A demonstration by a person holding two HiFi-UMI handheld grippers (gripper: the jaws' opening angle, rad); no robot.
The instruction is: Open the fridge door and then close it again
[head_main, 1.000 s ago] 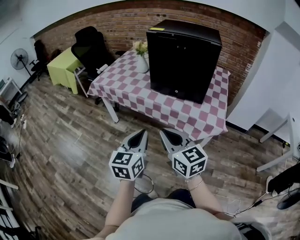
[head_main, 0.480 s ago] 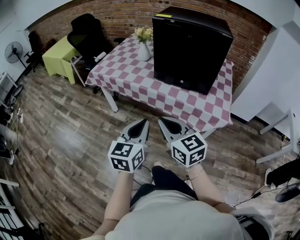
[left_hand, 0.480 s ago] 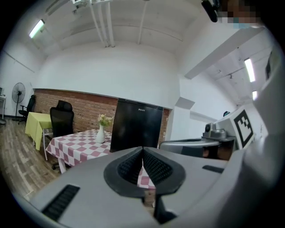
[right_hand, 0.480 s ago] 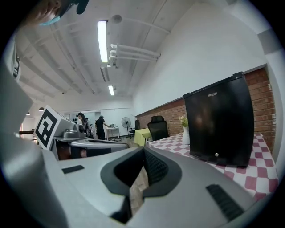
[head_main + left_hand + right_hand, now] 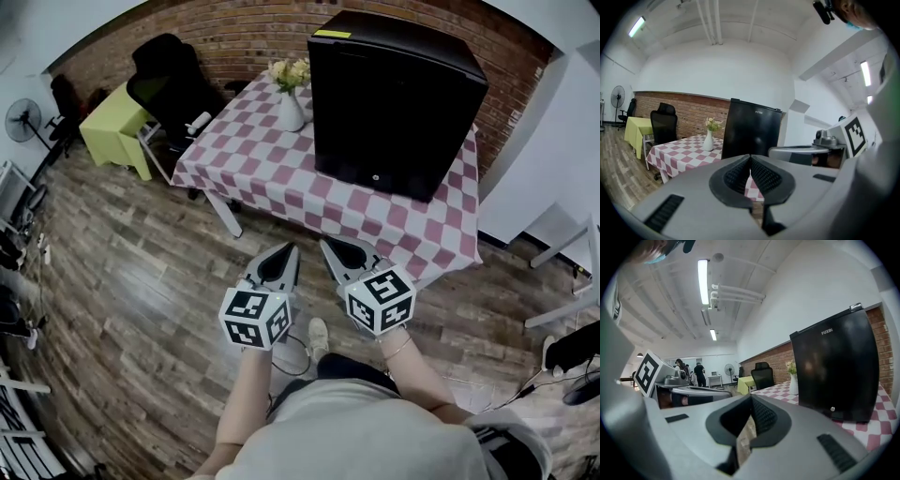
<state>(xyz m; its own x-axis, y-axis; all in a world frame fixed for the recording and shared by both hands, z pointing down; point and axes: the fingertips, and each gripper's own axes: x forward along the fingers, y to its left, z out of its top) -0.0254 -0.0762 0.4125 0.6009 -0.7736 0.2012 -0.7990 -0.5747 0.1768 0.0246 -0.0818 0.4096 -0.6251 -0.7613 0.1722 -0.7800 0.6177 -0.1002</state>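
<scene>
L grey two-jaw gripper [image 5: 287, 255] – jaws together, nothing btwn them. R grey two-jaw gripper [image 5: 330, 251] just beside it, jaws together too, empty. Both over brown wood floor [image 5: 141, 262], near side of pink-white checked table [image 5: 262, 169]. On table's far right stands black boxy fridge [image 5: 394, 103] – door shut, well apart from grippers.

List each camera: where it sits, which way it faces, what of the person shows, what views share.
Head view: on the head, steeply down at the boxy black fridge on the pink-checked table; shows forearms, left gripper, right gripper.
Left gripper view: rides that gripper, looks along its shut jaws at the fridge; right gripper alongside.
Right gripper view: likewise, fridge at right; left gripper alongside.
All three share the fridge.
</scene>
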